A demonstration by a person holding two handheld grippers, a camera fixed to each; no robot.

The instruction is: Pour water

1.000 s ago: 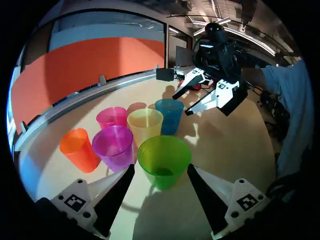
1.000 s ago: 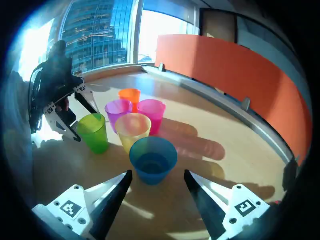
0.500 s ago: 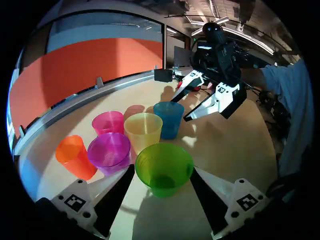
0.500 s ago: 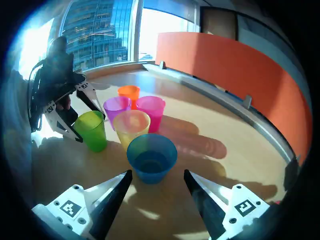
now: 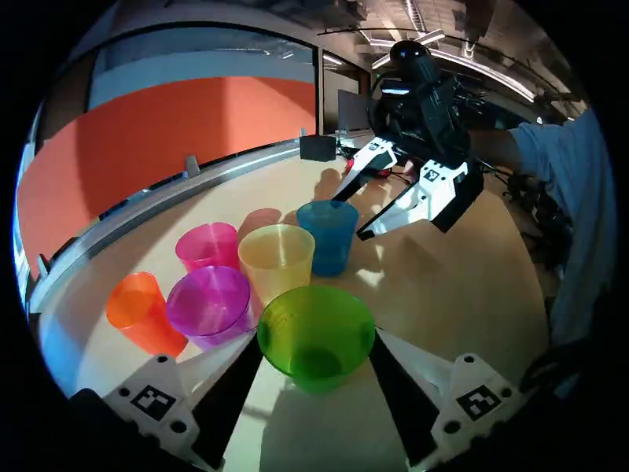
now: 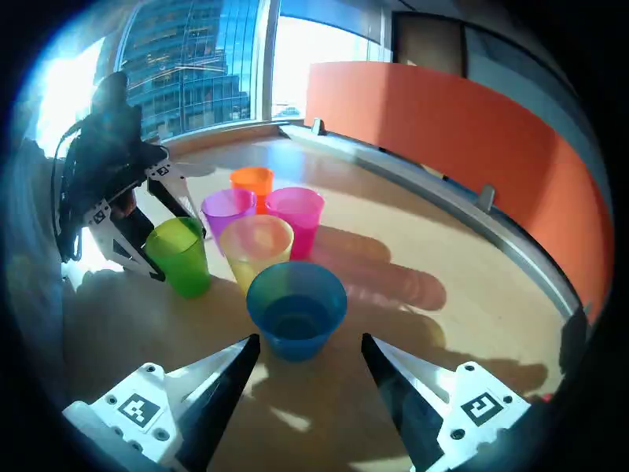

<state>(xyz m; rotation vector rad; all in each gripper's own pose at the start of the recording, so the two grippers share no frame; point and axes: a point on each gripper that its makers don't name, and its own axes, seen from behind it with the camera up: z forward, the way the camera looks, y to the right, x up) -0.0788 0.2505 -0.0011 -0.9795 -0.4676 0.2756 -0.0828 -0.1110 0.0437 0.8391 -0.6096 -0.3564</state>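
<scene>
We judge this the grasping step: left gripper (image 5: 314,346) open astride the translucent green plastic cup (image 5: 316,326), right gripper (image 6: 308,340) open just before the translucent blue plastic cup (image 6: 296,303); next, both must close gently

Left gripper (image 5: 314,340) fingers spread wide, aimed forward; right gripper (image 6: 308,338) fingers spread wide too, tilted downward.

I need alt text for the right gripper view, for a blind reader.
The open right gripper faces a blue cup on a table. Behind it stand a yellow cup, a purple cup, a pink cup and an orange cup; the open left gripper flanks a green cup.
</scene>
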